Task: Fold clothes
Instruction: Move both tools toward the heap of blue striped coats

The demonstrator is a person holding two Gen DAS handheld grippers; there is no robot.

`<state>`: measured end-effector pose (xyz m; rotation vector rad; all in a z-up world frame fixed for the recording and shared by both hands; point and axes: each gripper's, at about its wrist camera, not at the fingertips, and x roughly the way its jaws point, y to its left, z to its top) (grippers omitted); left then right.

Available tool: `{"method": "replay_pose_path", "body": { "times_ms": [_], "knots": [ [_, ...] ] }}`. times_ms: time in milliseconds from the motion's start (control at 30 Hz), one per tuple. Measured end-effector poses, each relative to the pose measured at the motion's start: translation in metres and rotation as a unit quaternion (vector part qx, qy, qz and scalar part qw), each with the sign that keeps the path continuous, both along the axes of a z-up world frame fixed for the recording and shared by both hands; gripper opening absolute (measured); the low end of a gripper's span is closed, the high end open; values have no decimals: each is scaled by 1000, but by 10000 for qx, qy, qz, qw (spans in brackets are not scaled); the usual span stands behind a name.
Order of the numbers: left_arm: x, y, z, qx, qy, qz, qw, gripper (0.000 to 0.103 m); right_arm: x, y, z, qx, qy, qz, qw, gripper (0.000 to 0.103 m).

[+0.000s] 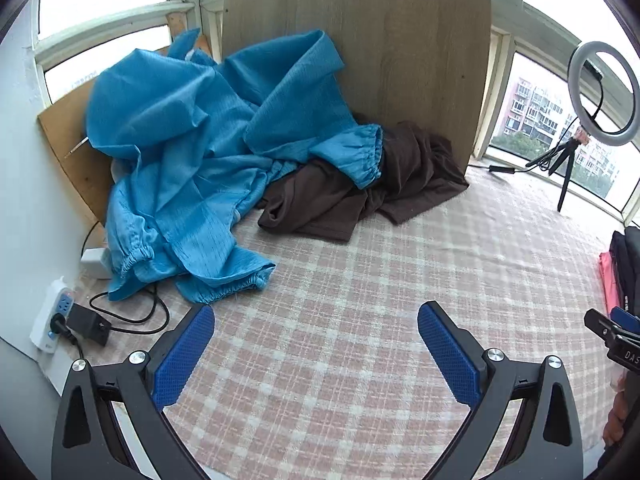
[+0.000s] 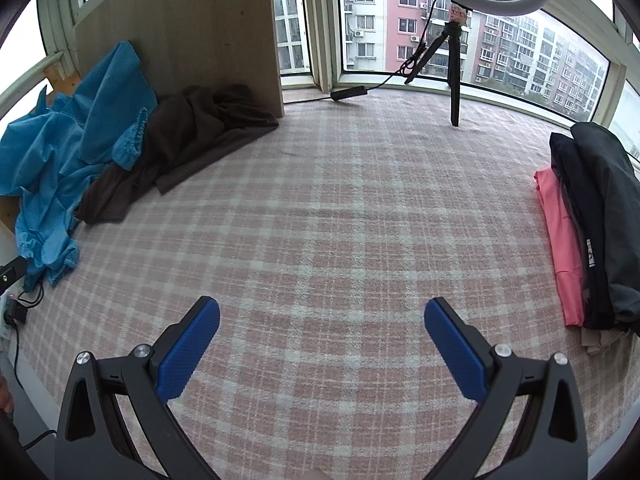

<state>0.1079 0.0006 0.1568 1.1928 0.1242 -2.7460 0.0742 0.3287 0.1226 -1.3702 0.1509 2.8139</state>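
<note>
Both claws hang spread and empty over the pink plaid surface (image 2: 340, 208): the left claw (image 1: 316, 354) fills the bottom of its view and the right claw (image 2: 322, 354) the bottom of its own. A crumpled blue garment (image 1: 200, 152) lies heaped at upper left of the left view, overlapping a brown garment (image 1: 360, 196) against a wooden board (image 1: 360, 48). A folded stack of clothes (image 2: 588, 220) sits at the right edge of the right view, a ring light (image 1: 604, 94) beyond.

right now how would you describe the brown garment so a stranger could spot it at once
Find the tall wooden board leaning against the windows. At its foot lies the brown garment, crumpled on the pink checked blanket. It is dark and matte, partly under the bright blue garment.
</note>
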Motion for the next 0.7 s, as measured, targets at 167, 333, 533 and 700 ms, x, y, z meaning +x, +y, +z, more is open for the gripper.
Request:
{"method": "replay_pose_path", "body": {
  "times_ms": [167,333,533,700],
  "knots": [
    [31,15,46,-426,440,41,9981,102,16,-1,38,-129,482,271,9984,103],
    [56,17,73,-547,732,232,9956,102,48,-9,66,-343,977,535,9932,103],
    [77,16,81,-510,822,405,9945,102,60,-21,78,-199,1280,837,9880,103],
    [91,6,82,-582,859,695,9922,102,59,-36,81,-106,1313,1155,9845,103]
  ]
}}
